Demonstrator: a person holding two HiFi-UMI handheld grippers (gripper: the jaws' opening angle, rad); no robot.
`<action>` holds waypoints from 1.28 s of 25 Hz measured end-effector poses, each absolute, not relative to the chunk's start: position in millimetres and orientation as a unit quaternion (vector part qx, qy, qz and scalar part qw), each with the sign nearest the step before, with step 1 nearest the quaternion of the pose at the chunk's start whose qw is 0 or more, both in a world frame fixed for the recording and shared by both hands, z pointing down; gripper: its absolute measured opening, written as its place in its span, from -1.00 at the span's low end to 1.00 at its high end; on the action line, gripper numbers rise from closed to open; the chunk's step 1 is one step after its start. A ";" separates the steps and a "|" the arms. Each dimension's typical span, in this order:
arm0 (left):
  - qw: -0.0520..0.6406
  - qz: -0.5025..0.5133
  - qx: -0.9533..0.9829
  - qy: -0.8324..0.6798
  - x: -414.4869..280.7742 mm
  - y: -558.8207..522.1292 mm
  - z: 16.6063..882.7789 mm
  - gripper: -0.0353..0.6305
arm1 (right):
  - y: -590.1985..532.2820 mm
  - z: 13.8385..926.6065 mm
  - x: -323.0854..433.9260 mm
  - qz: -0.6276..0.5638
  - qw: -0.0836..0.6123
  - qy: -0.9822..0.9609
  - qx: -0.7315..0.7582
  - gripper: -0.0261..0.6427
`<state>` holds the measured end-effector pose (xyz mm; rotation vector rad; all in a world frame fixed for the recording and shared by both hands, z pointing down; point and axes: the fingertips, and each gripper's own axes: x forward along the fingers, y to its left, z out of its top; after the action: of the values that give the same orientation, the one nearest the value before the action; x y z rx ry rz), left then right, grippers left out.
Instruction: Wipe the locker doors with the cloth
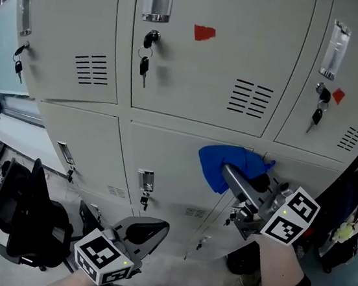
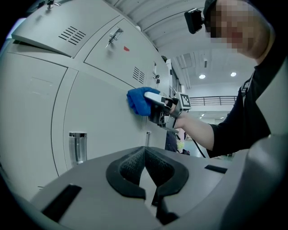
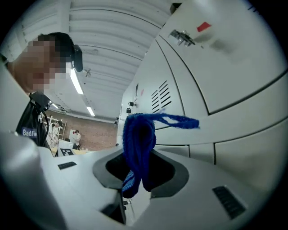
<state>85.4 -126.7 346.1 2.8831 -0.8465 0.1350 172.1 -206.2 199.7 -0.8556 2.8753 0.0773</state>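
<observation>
A blue cloth [image 1: 216, 165] is pressed against a lower beige locker door [image 1: 169, 164], near its top right corner. My right gripper [image 1: 230, 173] is shut on the cloth, which bunches between its jaws [image 3: 139, 139] with a loose strand trailing right. In the left gripper view the cloth [image 2: 139, 101] and the right gripper [image 2: 155, 99] show against the door. My left gripper [image 1: 155, 227] hangs low, away from the lockers; its pads [image 2: 135, 161] meet with nothing between them.
Upper locker doors [image 1: 216, 59] carry handles, vents, hanging keys [image 1: 144, 66] and red tape [image 1: 204, 33]. A black office chair [image 1: 25, 217] stands on the floor at lower left. Dark clothing [image 1: 355, 195] hangs at the right edge.
</observation>
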 end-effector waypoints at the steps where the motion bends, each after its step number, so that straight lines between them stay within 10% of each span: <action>1: 0.066 0.045 0.956 -0.282 85.2 -127.4 345.2 -0.88 | -209.0 198.0 174.8 0.024 0.072 0.955 -0.287 -0.61; 32: 0.072 0.063 0.950 -0.298 92.2 -128.8 345.4 -0.88 | -233.6 449.5 164.0 -0.131 -0.017 0.942 -0.308 -0.61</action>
<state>92.2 -128.8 345.4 2.8548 -0.8966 0.1906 164.0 -233.6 449.5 -0.9790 2.9917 -0.4144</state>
